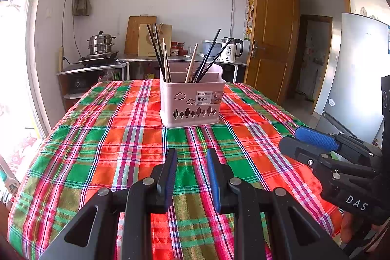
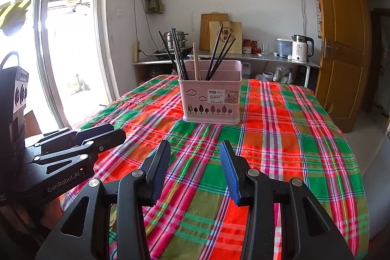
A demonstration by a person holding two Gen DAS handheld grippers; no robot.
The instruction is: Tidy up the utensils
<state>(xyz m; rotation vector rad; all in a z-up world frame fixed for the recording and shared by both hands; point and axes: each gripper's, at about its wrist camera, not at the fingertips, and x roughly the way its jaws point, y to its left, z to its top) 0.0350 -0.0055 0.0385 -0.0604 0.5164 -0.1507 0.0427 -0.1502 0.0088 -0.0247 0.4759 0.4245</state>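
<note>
A pink utensil basket (image 1: 192,101) (image 2: 210,99) stands upright on the plaid tablecloth (image 1: 117,143) (image 2: 280,138), toward the far side. Black chopsticks (image 1: 156,50) (image 2: 220,52) and pale wooden chopsticks (image 1: 191,62) (image 2: 195,60) lean in its compartments. My left gripper (image 1: 192,155) hovers over the cloth well short of the basket, open by a narrow gap, nothing between its blue pads. My right gripper (image 2: 195,148) hovers beside it, open wider and empty. Each shows in the other's view: the right gripper (image 1: 291,138) at the right edge, the left gripper (image 2: 117,132) at the left.
Behind the table a metal counter (image 2: 243,57) carries a steamer pot (image 1: 101,43), a white kettle (image 1: 231,50), jars and a leaning cutting board (image 1: 136,33). A wooden door (image 1: 273,35) stands open at right beside a fridge (image 1: 360,70). A bright glass door (image 2: 61,40) lies left.
</note>
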